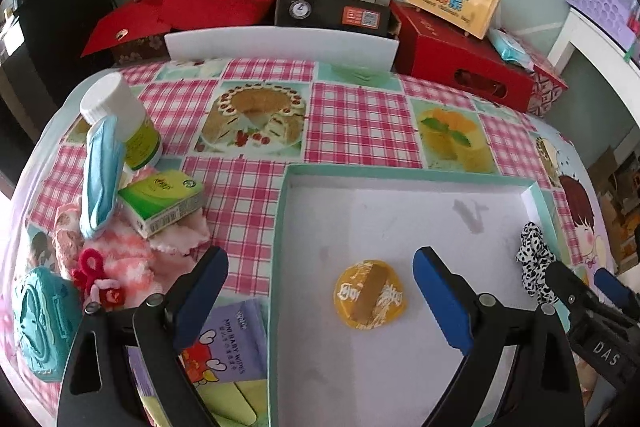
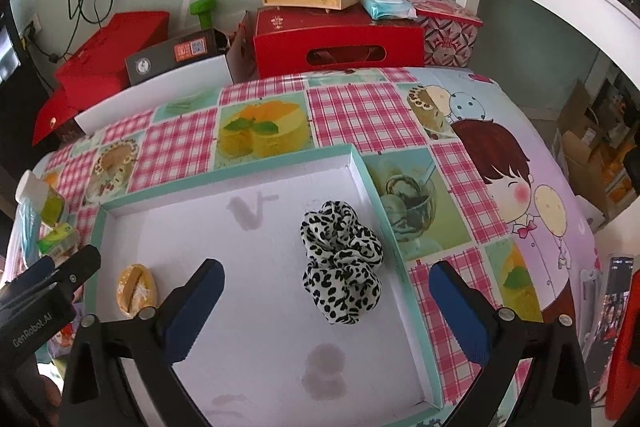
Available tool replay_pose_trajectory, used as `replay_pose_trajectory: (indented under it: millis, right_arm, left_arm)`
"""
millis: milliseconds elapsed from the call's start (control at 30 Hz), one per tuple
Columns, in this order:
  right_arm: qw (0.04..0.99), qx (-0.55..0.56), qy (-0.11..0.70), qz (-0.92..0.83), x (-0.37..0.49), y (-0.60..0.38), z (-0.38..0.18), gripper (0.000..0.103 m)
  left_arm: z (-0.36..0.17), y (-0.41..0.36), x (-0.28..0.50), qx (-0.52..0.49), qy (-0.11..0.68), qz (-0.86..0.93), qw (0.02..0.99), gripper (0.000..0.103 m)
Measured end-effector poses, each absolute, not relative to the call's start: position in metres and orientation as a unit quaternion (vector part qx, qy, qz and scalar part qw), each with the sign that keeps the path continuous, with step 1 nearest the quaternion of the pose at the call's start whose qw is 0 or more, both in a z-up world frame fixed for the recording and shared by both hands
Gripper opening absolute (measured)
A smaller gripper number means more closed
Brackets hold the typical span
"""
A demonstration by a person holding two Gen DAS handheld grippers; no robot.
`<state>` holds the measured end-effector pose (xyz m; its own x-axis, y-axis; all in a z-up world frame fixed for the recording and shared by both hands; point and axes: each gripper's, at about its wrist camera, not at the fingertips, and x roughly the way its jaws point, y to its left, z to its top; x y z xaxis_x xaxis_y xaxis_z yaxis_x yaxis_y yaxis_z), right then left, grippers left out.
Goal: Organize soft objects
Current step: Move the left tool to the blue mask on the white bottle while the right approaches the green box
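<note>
Fig.: we hold the left gripper [image 1: 320,287] and right gripper [image 2: 326,297] spread wide, empty, above the tray [image 2: 376,187]. Scrunchie [image 2: 340,259] & yellow pouch [image 1: 370,295] already lie inside. Pink cloth [image 1: 132,251], mask [image 1: 100,171] etc. remain left of it, so approx. half remains.

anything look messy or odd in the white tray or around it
The shallow white tray with a teal rim has grey stains on its floor, one near the back and one near the front. Left of it, a blue face mask leans tilted against a white-capped bottle atop a jumbled pile.
</note>
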<state>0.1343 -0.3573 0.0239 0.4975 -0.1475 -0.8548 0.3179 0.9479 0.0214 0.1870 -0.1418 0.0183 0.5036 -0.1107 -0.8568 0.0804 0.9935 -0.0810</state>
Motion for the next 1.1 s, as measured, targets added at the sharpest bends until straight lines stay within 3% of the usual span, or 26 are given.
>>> replay_pose_trajectory:
  millis: [633,1100]
  right_arm:
    - [0.866,0.065,0.486,-0.098,0.138,-0.328,0.029,0.103]
    - [0.885,0.057,0.462,0.030,0.152,-0.240,0.040,0.103]
  left_arm:
    - [0.061,-0.067,0.187,-0.031,0.449,0.018,0.893,0.094]
    - [0.059,0.073,0.172,-0.185,0.447,0.125,0.866,0.094]
